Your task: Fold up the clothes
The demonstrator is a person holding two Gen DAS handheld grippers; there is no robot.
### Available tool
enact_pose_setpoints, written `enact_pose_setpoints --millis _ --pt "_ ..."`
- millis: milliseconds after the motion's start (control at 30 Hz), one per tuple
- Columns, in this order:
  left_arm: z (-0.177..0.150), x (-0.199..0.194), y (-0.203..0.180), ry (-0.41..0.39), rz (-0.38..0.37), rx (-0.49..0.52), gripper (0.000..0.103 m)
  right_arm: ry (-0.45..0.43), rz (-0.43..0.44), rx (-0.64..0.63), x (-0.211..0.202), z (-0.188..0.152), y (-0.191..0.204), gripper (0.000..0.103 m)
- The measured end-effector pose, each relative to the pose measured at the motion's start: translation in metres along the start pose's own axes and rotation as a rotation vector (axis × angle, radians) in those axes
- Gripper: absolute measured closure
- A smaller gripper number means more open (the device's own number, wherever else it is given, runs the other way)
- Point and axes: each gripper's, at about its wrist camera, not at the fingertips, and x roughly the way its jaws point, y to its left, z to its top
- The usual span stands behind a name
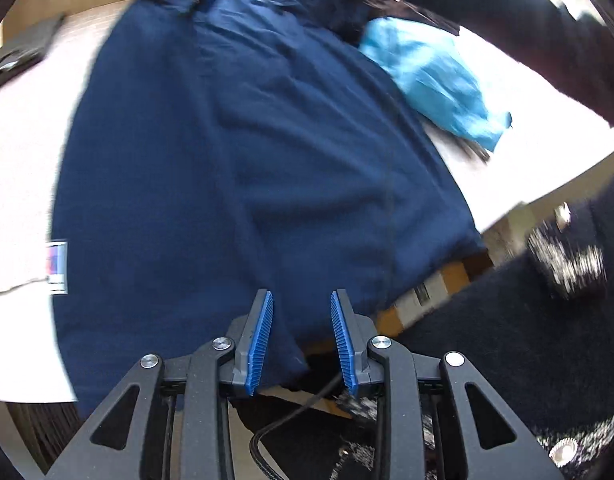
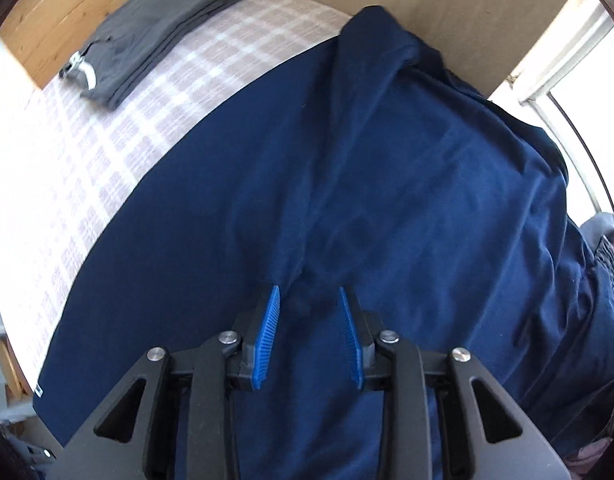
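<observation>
A large navy blue garment (image 1: 235,152) lies spread over the table, its near hem hanging past the table's front edge. My left gripper (image 1: 302,298) stands open just above that hem, its blue pads apart with cloth behind them but nothing pinched. In the right wrist view the same navy garment (image 2: 347,184) fills most of the frame, rumpled toward the right. My right gripper (image 2: 309,294) is open over a crease in the middle of the cloth, fingers clear of it.
A folded dark grey garment (image 2: 147,36) rests at the table's far left on the checked tablecloth (image 2: 119,128). A light blue garment (image 1: 431,76) lies crumpled at the right. A person's dark sleeve (image 1: 527,32) reaches in above it. Dark floor and boxes (image 1: 435,288) are below the edge.
</observation>
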Motion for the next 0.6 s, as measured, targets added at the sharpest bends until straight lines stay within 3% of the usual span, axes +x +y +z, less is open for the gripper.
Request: enact_pose_setpoints --millis 67,167,267,333,400,600 --pt "-0.008 -0.015 0.004 -0.013 0.027 -0.031 0.074 -0.027 0.036 0.038 -0.004 0.002 -0.007 0.069" --pt "-0.026 -0.047 0.036 -0.069 0.107 -0.178 0.073 -0.059 0.061 0.058 0.0 0.005 -0.01 0.067" --pt "-0.036 -0.068 0.069 -0.106 0.186 -0.275 0.073 -0.008 0.069 0.063 0.019 0.007 -0.01 0.067" --pt "-0.034 -0.067 0.083 -0.107 0.205 -0.283 0.073 -0.027 0.06 0.049 0.014 0.007 -0.01 0.067" --pt "-0.029 -0.059 0.091 -0.056 0.246 -0.27 0.073 -0.064 0.067 0.059 -0.003 0.007 -0.013 0.067" --pt "0.0 -0.084 0.078 -0.131 0.218 -0.159 0.069 -0.288 0.138 0.183 -0.1 -0.009 -0.065 0.067"
